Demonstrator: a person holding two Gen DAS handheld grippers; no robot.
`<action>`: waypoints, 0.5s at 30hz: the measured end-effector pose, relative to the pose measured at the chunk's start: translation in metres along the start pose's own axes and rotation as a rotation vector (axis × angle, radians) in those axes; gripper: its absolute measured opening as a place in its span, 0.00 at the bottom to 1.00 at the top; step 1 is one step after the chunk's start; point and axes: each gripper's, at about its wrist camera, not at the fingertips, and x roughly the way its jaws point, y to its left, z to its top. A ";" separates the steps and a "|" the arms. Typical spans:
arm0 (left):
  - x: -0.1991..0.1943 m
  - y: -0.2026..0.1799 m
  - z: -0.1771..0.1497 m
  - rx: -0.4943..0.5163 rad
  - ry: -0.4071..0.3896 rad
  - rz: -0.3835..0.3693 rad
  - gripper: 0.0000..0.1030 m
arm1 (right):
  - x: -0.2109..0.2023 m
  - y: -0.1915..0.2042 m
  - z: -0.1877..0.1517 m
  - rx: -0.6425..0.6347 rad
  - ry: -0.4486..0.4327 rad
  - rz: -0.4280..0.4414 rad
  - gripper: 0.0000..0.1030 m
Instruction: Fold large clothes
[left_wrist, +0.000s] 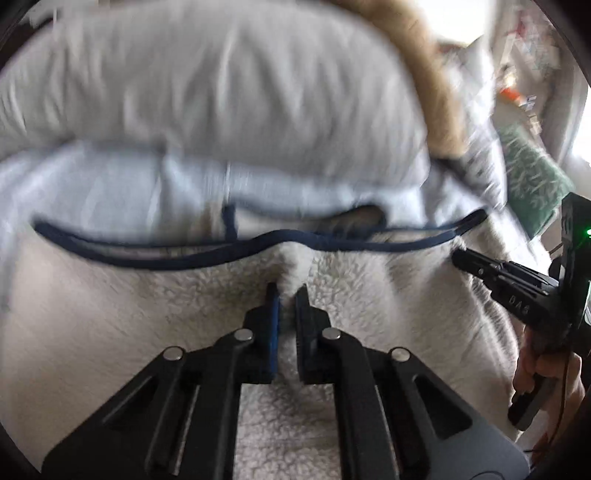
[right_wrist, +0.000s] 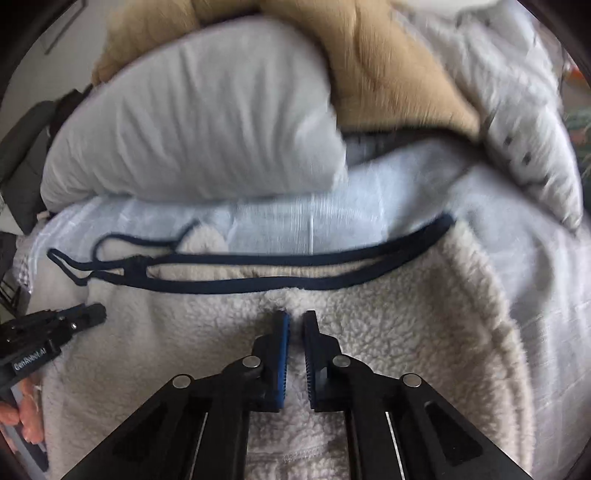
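Both wrist cams look forward along own tongs, close above fleece garment (left_wrist: 369, 295). Shared: navy trim (right_wrist: 258, 286) just ahead, white pillow (left_wrist: 207, 88) beyond. Each catches other tongs sideways.

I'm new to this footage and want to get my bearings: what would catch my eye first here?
First, the cream fleece garment with navy trim, spread across the foreground. Both grippers pinch ridges of its pile: the left gripper and the right gripper, jaws nearly closed on fabric. Behind it lie a pale blue pillow and a tan blanket.
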 end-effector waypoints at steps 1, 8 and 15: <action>-0.010 -0.002 0.001 0.007 -0.056 -0.005 0.08 | -0.012 0.003 0.000 -0.017 -0.055 -0.011 0.07; 0.035 0.015 0.005 -0.023 0.022 0.064 0.49 | -0.003 -0.004 0.015 -0.001 -0.104 -0.090 0.07; -0.002 0.073 -0.003 -0.179 -0.048 -0.063 0.50 | 0.023 -0.032 0.009 0.099 0.019 -0.005 0.19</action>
